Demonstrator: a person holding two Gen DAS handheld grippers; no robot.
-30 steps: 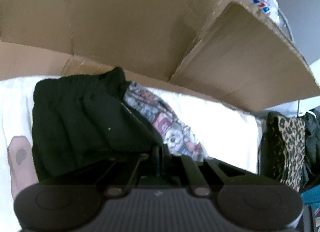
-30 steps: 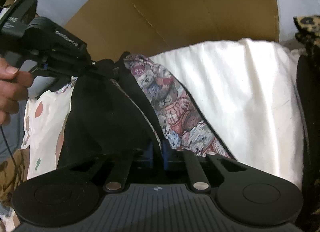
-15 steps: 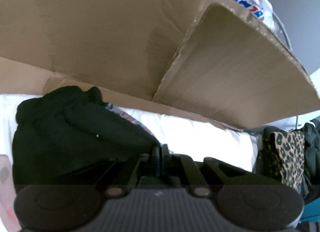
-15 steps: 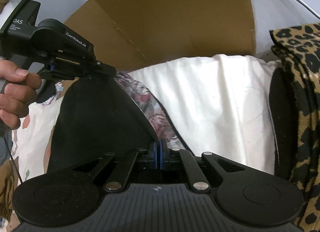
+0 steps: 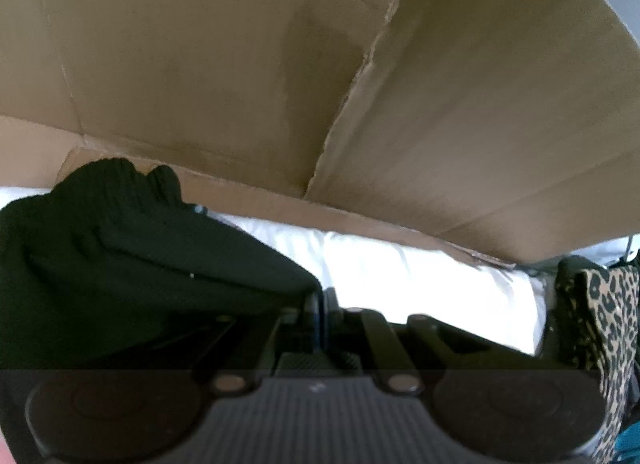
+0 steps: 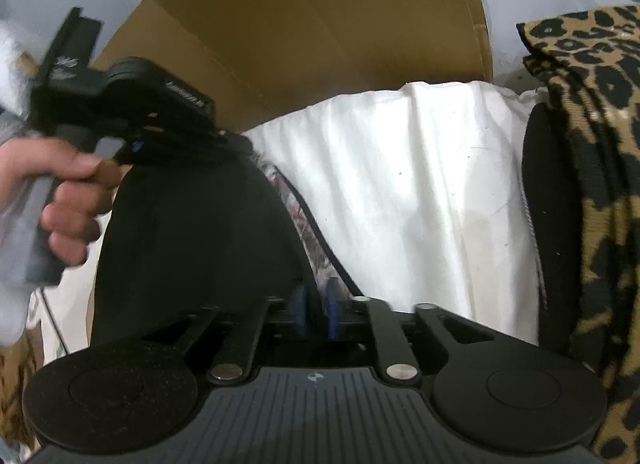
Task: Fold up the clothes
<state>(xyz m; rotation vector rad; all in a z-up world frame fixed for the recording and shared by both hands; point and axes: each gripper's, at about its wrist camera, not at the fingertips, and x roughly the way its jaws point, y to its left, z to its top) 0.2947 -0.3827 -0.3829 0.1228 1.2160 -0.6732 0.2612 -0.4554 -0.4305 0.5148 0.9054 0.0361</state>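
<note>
Behind everything stands the cardboard box [image 5: 248, 75], its flaps leaning over the far edge of the bed, and the white sheet [image 6: 400, 199] spreads across the bed in front of you. A leopard-print garment [image 6: 592, 151] lies piled at the right edge. The black garment [image 6: 192, 240] you are folding rests on the sheet toward the left edge, its printed lining [image 6: 304, 223] peeking out along the right-hand fold line. Your left gripper [image 6: 230, 139] is clamped on the garment's far corner, jaws fully closed on the cloth, with your left hand [image 6: 66, 191] on the handle. Your right gripper [image 6: 316, 306] has just been opening its jaws, and the near corner sits loosely between the blue pads, no longer pinched. You look to be at the end of laying one fold down. Next, likely release the far corner too, then regrip an edge squarely for the following fold.
</note>
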